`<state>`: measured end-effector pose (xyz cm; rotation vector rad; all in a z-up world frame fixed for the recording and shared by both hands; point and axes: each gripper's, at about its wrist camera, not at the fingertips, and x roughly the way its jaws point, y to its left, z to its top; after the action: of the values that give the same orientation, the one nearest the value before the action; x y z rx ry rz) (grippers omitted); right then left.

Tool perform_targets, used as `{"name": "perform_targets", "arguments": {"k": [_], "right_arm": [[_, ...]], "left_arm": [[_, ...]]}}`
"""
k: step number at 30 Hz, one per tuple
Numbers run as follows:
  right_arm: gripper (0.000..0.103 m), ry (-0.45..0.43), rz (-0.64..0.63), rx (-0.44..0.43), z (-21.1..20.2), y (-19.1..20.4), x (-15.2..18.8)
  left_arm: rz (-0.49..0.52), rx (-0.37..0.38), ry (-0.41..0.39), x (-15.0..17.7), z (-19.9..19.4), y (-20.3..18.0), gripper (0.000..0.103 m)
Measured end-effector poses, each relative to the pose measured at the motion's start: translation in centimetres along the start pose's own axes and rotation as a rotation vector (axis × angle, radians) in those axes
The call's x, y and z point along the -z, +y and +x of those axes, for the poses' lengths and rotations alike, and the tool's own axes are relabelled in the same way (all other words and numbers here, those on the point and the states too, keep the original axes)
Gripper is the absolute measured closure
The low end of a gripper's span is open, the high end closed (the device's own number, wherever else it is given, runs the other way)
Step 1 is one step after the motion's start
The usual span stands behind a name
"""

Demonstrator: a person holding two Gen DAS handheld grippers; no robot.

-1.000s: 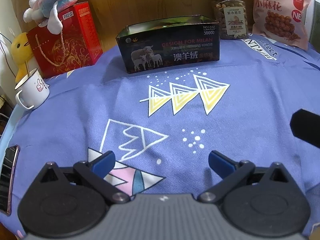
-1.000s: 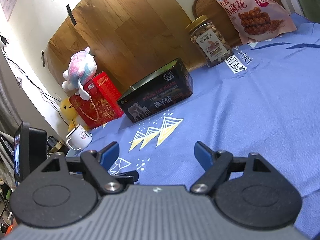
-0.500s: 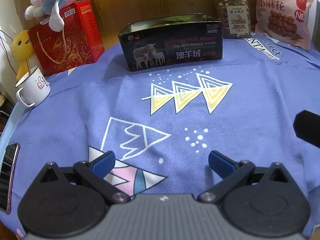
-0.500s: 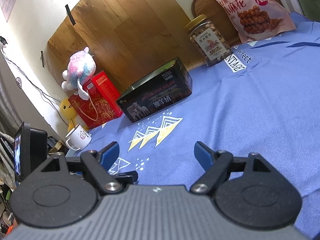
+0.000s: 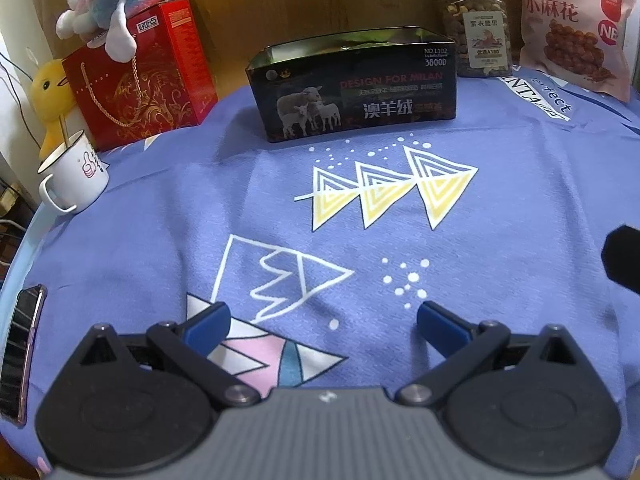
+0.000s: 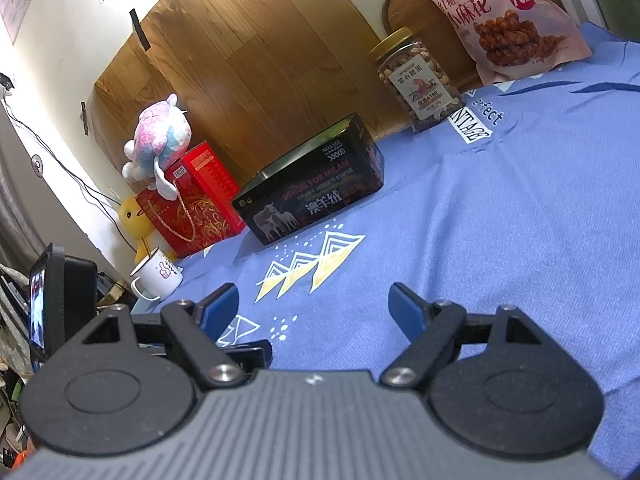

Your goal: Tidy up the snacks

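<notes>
Left gripper [image 5: 320, 316] edges toward the black tin box [image 5: 354, 88] | both spread, empty | nut jar [image 6: 418, 80], snack bag [image 6: 506, 20] back-right, propped against the wall | right gripper [image 6: 312, 304] idle

left gripper [image 5: 323, 320] nearer the black tin [image 5: 354, 88], right gripper [image 6: 314, 312] slightly tilted

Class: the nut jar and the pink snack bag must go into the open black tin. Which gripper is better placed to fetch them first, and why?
Probably the right gripper: the nut jar and snack bag stand at the cloth's right rear, right of the black tin. Both grippers are open and empty; the left gripper faces the tin.
</notes>
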<state>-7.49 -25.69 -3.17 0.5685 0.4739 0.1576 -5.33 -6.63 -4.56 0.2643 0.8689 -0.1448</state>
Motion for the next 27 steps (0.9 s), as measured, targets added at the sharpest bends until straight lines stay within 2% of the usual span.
{"name": "perform_targets", "arguments": {"k": [27], "right_arm": [[0.019, 0.001, 0.0, -0.001, 0.08, 0.08, -0.1]], "left_arm": [[0.003, -0.028, 0.002, -0.03, 0.21, -0.01, 0.0]]}}
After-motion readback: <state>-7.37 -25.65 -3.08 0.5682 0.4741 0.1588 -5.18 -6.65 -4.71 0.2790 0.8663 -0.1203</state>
